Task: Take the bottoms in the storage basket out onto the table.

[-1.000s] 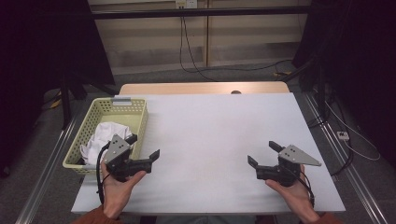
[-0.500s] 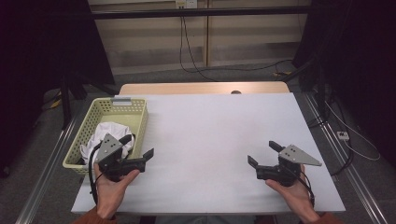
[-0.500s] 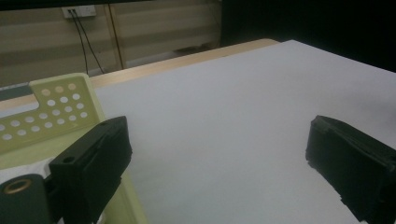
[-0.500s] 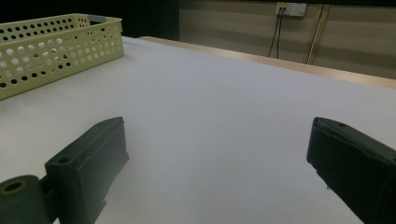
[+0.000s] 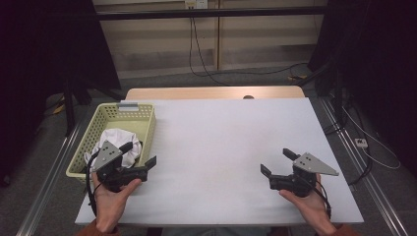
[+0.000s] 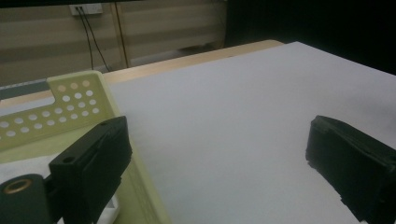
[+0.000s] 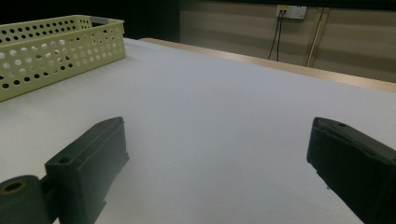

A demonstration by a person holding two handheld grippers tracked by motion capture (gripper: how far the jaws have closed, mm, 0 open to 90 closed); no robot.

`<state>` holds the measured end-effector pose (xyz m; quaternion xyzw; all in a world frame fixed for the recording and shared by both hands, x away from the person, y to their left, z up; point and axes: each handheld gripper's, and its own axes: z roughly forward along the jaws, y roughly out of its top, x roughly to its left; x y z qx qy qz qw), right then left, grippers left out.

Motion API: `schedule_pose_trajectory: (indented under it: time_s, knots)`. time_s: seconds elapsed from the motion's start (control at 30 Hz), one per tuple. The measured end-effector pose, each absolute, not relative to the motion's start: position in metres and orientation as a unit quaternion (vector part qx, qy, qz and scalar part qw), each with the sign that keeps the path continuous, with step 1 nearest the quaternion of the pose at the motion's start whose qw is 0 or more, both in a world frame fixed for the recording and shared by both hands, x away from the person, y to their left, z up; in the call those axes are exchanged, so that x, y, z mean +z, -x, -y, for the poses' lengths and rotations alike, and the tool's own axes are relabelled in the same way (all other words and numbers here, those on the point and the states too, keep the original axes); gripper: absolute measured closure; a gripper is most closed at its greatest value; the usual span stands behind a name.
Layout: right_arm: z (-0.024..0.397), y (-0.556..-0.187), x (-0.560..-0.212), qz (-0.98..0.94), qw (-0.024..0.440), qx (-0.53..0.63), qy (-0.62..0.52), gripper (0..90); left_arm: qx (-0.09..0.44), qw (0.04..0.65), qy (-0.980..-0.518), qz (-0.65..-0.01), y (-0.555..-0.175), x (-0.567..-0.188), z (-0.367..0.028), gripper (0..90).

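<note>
While left gripper (image 5: 140,153) hovers at basket's (image 5: 147,121) near right rim by desk's (image 5: 221,142) left edge, jaws wide, nothing held. White cloth (image 5: 118,140) lies bunched inside basket, near end. Right gripper (image 5: 276,162) near desk's front right corner, jaws wide too, idle. Likely step: reach for cloth. Advice: swing left jaws over rim, drop straight onto highest fold, pinch thick bunch, avoid catching basket wall, lift clear before moving to open desk.

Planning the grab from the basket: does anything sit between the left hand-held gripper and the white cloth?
Only the basket's near wall: the left hand-held gripper straddles it, jaws open, one jaw over the white cloth inside. Nothing covers the cloth.
</note>
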<state>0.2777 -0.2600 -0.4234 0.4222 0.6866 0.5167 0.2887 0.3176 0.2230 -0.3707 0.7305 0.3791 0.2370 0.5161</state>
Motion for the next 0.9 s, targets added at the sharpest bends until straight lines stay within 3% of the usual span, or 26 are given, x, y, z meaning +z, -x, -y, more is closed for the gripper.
schedule_pose_trajectory:
  time_s: [0.9]
  knots:
    - [0.259,-0.279,-0.424,-0.689,0.288,0.517,-0.419,5.0,0.244,0.511,-0.721,-0.399,-0.322,-0.355,-0.244,6.8]
